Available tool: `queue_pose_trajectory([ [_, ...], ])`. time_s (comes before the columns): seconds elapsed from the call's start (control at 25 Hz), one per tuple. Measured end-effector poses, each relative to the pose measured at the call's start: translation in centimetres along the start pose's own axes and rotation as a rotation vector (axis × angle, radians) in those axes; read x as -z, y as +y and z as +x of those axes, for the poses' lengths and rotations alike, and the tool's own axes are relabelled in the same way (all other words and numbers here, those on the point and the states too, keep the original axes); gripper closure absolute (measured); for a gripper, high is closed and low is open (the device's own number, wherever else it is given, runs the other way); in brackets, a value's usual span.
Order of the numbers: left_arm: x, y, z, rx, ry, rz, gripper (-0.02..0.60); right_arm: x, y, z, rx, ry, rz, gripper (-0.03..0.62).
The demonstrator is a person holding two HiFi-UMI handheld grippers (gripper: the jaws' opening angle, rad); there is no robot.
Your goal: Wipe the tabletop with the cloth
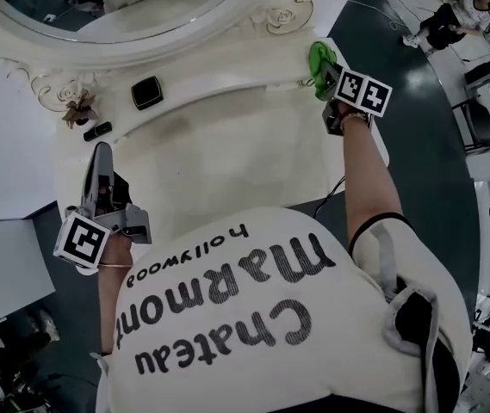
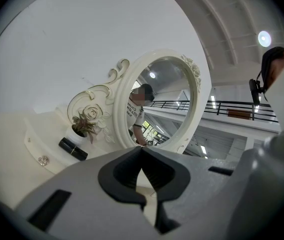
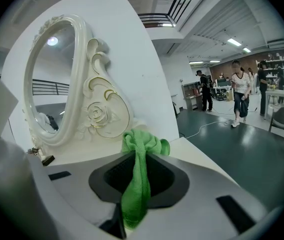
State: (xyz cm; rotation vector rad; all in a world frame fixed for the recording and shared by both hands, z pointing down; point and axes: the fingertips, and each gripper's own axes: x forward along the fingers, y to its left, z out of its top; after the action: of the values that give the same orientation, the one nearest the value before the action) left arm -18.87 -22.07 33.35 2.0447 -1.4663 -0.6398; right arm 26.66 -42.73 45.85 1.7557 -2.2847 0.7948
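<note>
When looking down through the head view, shows a cream tabletop (image 1: 227, 162) beneath an oval mirror (image 1: 184, 40) framed in carved roses. Finds the right gripper (image 1: 321, 65) at the far right corner, clenched on a green cloth (image 1: 318, 57) bunching out past the jaws, close to the mirror's carved foot; cannot tell whether touching the surface or just above it. Finds the left gripper (image 1: 101, 153) at the near left edge, pointing towards the mirror and carrying nothing. Notes towards the left end a small pot (image 1: 79, 110) holding a sprig of dry leaves, a black tube (image 1: 97, 131) lying just beside it, and a flat black case (image 1: 146, 92) further right, lid down. Through the left gripper view, shows the jaws pressed together at the tips with nothing between, and beyond them the pot (image 2: 78, 130) with its sprig (image 2: 88, 120) upright, the tube (image 2: 73, 149) on its side in front, the mirror (image 2: 124, 109) behind. Through the right gripper view, shows the jaws grasping the cloth (image 3: 142, 144), pinched into a narrow strip between the pads and swelling into a knot beyond the tips, over the tabletop's (image 3: 191, 154) corner, with the mirror (image 3: 82, 84) at left and people (image 3: 240, 91) on a dark floor (image 3: 241, 149) well apart at right.
</note>
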Motion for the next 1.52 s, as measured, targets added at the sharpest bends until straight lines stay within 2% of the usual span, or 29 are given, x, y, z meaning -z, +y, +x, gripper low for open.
queue_pose_trajectory([
  [0.2,0.8,0.2,-0.5,-0.009,0.013,-0.012,0.574,-0.4,-0.5,0.3,0.027,-0.005,0.011,0.514],
  [0.32,1.2,0.2,-0.9,-0.008,0.021,-0.017,0.573,-0.5,-0.8,0.4,0.035,-0.012,0.056,0.513],
  [0.48,1.2,0.6,-1.8,-0.031,0.006,-0.012,0.573,-0.7,-0.5,-0.2,0.021,-0.053,0.167,0.51],
  [0.6,0.9,0.7,-2.6,-0.041,-0.009,-0.003,0.572,0.0,0.9,-1.6,-0.01,-0.094,0.171,0.511],
  [0.84,1.1,0.6,-3.4,-0.069,0.02,0.086,0.574,2.5,6.8,-3.4,-0.124,-0.078,0.203,0.511],
  [1.0,1.6,0.3,-4.3,-0.122,0.04,0.158,0.573,4.5,12.9,-4.7,-0.245,-0.088,0.276,0.511],
  [1.12,1.7,-0.2,-5.2,-0.111,0.032,0.16,0.572,5.9,17.6,-6.3,-0.331,-0.069,0.313,0.511],
  [1.28,1.7,-1.2,-6.7,-0.112,0.031,0.19,0.572,6.7,22.8,-9.1,-0.413,-0.046,0.281,0.511],
  [1.52,2.2,-2.5,-10.2,-0.129,0.031,0.219,0.572,6.1,28.4,-13.4,-0.487,-0.073,0.192,0.511],
])
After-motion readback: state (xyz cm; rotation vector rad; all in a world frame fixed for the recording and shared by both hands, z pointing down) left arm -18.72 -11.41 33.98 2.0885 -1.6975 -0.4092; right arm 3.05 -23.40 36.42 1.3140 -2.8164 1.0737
